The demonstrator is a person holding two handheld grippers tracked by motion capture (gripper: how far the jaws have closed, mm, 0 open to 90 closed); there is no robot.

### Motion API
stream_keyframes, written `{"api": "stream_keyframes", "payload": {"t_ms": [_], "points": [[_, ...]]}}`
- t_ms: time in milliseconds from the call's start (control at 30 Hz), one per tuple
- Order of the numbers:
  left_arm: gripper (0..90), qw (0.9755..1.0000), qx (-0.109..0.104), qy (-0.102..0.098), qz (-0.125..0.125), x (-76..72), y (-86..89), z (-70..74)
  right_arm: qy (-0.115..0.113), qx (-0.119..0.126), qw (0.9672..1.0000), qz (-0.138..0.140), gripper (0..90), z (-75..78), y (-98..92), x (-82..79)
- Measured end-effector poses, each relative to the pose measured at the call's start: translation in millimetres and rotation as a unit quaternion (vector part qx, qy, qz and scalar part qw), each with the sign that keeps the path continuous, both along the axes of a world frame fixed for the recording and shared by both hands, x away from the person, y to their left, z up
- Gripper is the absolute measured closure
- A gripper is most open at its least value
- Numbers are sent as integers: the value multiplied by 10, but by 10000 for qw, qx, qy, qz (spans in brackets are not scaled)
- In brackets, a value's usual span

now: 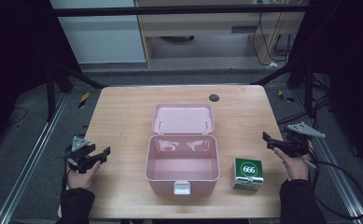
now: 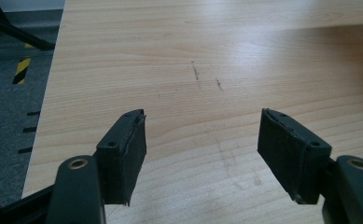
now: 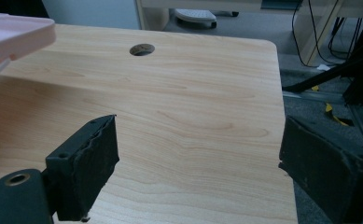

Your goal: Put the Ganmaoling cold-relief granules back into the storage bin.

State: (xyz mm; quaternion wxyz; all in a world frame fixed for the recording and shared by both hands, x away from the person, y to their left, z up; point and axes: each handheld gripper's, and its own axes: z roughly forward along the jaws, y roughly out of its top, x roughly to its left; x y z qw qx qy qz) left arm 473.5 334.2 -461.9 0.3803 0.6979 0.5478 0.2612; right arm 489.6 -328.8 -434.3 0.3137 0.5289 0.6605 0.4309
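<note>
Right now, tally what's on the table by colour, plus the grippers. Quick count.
Pink: 1, the open storage box, lid folded back, nothing inside
Green and white: 1, the small carton marked 666, right of the box
Black: 2, the left gripper and the right gripper, both open and holding nothing
Total: 4

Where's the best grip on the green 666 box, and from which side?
Take the green 666 box across its two upright side faces, coming down from above with the right gripper, whose jaws are already open. The box stands upright and squarish, just right of the open pink case, with a gap between them that looks wide enough for one jaw, probably.
</note>
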Motion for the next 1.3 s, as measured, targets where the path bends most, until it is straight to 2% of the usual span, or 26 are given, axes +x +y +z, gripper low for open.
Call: {"api": "stream_keyframes", "payload": {"t_ms": [100,200,300,367,433,500,600,700,867,900,967,1000,1067,1133,1167,1200,1300], "points": [[316,10000,-1,4,-12,-10,1,10,-40,12,9998,210,128,90,8,-27],[312,9999,80,34,-70,-25,-7,30,19,-113,9981,603,135,204,56,-50],[309,9998,137,89,-117,-33,-17,29,39,-327,9953,915,132,314,121,-87],[307,9997,155,112,-136,-37,-25,28,50,-301,9932,1124,121,379,151,-106],[307,9996,190,126,-176,-45,-43,28,107,-383,9913,1256,112,425,168,-108],[307,9995,209,137,-201,-51,-54,30,191,-511,9884,1420,110,476,192,-105],[304,9993,226,167,-238,-54,-72,24,330,-713,9817,1736,100,552,236,-102],[303,9991,258,196,-271,-57,-85,18,485,-851,9731,2087,94,626,284,-102],[300,9989,288,221,-292,-64,-97,11,652,-1198,9539,2672,85,738,359,-111],[298,9989,285,220,-287,-65,-99,8,688,-1249,9513,2732,80,749,372,-112],[296,9989,299,231,-288,-67,-102,5,789,-1433,9422,2924,76,776,412,-120],[296,9988,307,240,-295,-67,-103,3,825,-1489,9391,2986,75,784,425,-124],[295,9987,317,250,-309,-67,-106,-1,909,-1628,9295,3181,72,804,458,-137],[295,9986,315,262,-321,-66,-115,-6,977,-1722,9223,3319,70,818,483,-151],[295,9986,315,262,-321,-66,-115,-6,977,-1722,9223,3319,70,818,483,-151],[294,9985,332,278,-336,-65,-118,-10,1074,-1806,9137,3478,63,824,512,-167],[294,9985,335,276,-330,-66,-126,-16,1183,-1937,9026,3657,61,813,550,-183]]}}
